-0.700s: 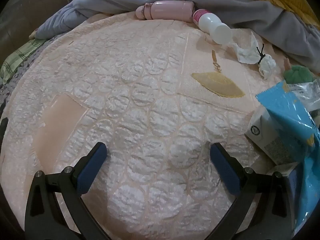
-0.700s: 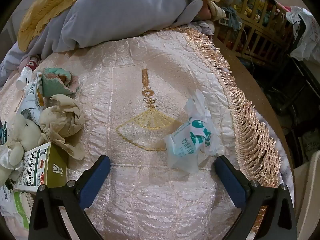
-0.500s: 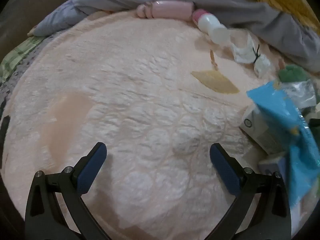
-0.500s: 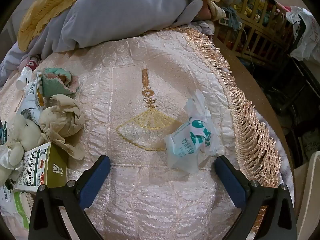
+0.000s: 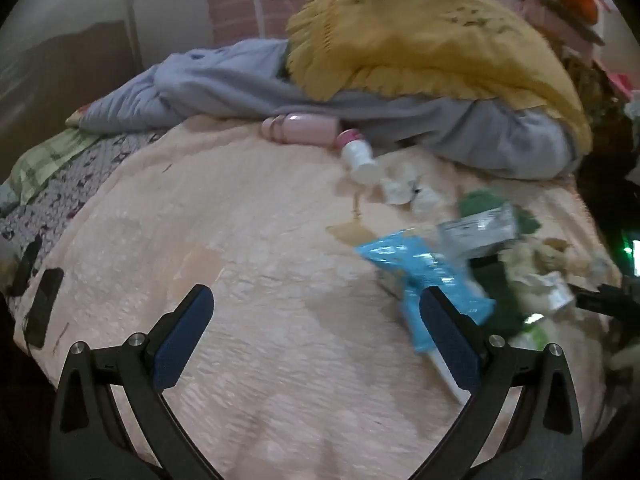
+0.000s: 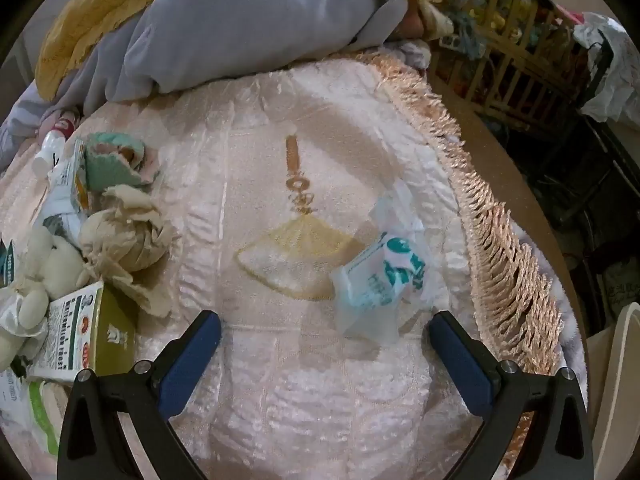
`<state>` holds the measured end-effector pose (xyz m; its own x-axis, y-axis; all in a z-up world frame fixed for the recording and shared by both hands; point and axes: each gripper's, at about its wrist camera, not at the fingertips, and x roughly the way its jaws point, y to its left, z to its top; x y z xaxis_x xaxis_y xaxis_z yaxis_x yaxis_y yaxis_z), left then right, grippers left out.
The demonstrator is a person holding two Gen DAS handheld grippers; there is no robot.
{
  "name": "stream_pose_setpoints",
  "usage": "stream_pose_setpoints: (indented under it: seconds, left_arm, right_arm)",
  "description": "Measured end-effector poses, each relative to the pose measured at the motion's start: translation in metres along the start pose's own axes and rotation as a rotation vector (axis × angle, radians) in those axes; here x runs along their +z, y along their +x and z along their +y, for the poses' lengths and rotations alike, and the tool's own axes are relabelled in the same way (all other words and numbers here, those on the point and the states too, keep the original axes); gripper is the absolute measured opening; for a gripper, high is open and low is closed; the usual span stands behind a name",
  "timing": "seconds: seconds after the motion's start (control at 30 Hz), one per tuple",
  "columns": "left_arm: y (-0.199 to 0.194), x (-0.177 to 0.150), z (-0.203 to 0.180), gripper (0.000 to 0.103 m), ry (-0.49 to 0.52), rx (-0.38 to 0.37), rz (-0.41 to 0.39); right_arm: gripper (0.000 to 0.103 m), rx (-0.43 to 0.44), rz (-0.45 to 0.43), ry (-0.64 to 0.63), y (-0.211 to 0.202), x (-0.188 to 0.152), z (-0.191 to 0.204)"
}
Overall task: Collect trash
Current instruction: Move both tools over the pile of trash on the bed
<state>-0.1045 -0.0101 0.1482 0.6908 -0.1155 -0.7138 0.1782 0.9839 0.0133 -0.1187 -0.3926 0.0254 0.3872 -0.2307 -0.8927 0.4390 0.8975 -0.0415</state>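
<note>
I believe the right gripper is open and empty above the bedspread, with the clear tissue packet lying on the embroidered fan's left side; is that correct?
Not quite: the clear tissue packet lies at the right side of the embroidered fan, toward the fringe, as the right wrist view shows. The rest holds: the right gripper is open and empty above the bedspread.

The left gripper [image 5: 316, 332] tilts up and pulls back: the yellow blanket [image 5: 432, 36] and wall now show, and the blue wrapper [image 5: 424, 276] sits closer to its right finger, blurred by motion.
</note>
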Motion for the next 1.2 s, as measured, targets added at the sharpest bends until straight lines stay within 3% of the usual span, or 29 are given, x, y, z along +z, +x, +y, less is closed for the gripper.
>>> stream_pose_setpoints:
  seconds: [0.07, 0.17, 0.33, 0.73, 1.2]
  left_arm:
    - [-0.009, -0.004, -0.01, 0.103, 0.003, -0.024, -0.023]
    - [-0.023, -0.011, -0.024, 0.102, 0.012, -0.059, -0.057]
    - [-0.044, -0.022, -0.047, 0.102, 0.055, -0.082, -0.118]
    - [-0.063, -0.028, -0.079, 0.102, 0.074, -0.155, -0.165]
    - [-0.064, -0.026, -0.079, 0.102, 0.045, -0.173, -0.18]
  right_arm:
    - [0.103, 0.006, 0.034, -0.024, -0.006, 0.0, 0.001]
    - [0.103, -0.001, 0.003, -0.013, -0.025, -0.014, 0.002]
    - [0.103, 0.049, -0.112, 0.042, -0.078, -0.037, 0.001]
    - [0.103, 0.063, -0.345, -0.025, -0.171, -0.058, 0.045]
    - [0.103, 0.106, -0.437, -0.017, -0.203, -0.06, 0.052]
